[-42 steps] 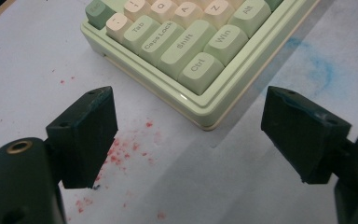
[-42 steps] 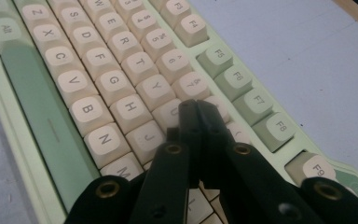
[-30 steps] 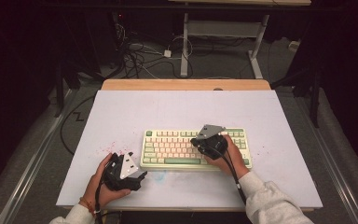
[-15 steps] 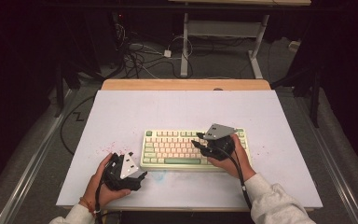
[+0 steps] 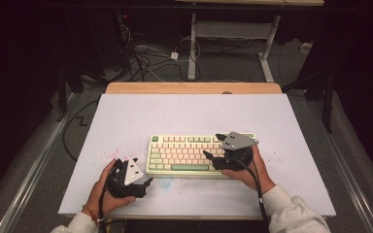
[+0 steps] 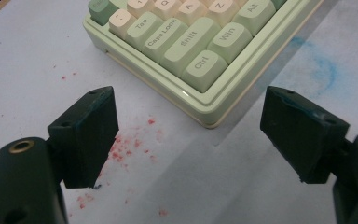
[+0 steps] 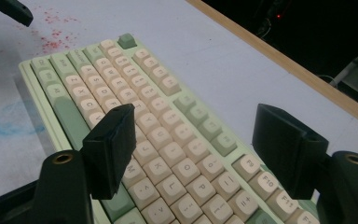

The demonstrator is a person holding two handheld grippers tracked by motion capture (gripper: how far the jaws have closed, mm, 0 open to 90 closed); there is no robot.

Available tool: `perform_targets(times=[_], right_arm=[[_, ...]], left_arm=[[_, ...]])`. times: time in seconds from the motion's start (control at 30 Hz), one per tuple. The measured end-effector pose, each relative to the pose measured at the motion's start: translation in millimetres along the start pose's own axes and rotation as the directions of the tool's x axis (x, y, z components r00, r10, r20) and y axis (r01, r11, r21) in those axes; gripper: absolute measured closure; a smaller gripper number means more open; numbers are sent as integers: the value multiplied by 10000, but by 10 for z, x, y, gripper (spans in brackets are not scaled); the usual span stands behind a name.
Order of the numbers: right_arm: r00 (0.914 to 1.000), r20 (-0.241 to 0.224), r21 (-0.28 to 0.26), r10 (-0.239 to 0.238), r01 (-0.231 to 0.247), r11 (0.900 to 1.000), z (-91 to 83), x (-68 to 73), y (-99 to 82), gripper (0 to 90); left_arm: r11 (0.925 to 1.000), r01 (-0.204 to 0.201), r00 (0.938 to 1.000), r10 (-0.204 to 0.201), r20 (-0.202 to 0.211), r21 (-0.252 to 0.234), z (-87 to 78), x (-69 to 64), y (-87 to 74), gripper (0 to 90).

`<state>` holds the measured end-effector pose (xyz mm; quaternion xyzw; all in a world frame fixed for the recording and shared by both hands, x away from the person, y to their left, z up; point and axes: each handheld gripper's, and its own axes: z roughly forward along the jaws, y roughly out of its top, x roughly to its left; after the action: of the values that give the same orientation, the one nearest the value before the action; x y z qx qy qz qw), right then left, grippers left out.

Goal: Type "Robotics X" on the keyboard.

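High view, keyboard: centre frame, on counter.
Right tool: over keys, jaws just opened, empty.
Left tool: gaping, empty.
Progress: unclear; nothing gripped.

Stained table top, cluttered floor behind

The white table bears red specks and a blue smudge; beyond its wooden edge, tangled cables and a metal frame occupy the dark floor.

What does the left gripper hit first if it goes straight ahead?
Most likely the keyboard: the left gripper has open jaws that frame its near corner by the Ctrl key, just ahead. Depth is hard to judge.
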<state>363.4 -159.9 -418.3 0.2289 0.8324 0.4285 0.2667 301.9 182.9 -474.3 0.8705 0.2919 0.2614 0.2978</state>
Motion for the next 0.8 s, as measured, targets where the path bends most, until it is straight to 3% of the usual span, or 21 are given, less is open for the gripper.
perform_targets(times=[0.37, 0.8], right_arm=[[9991, 396, -293, 117, -105, 9995, -223, -51, -111, 251], [9947, 1008, -433, 194, -151, 9989, -506, -86, -328, 246]], left_arm=[[9992, 216, 9998, -217, -19, -333, -57, 23, 10, 222], [9957, 585, 9972, -549, 513, -712, -123, 73, 26, 319]])
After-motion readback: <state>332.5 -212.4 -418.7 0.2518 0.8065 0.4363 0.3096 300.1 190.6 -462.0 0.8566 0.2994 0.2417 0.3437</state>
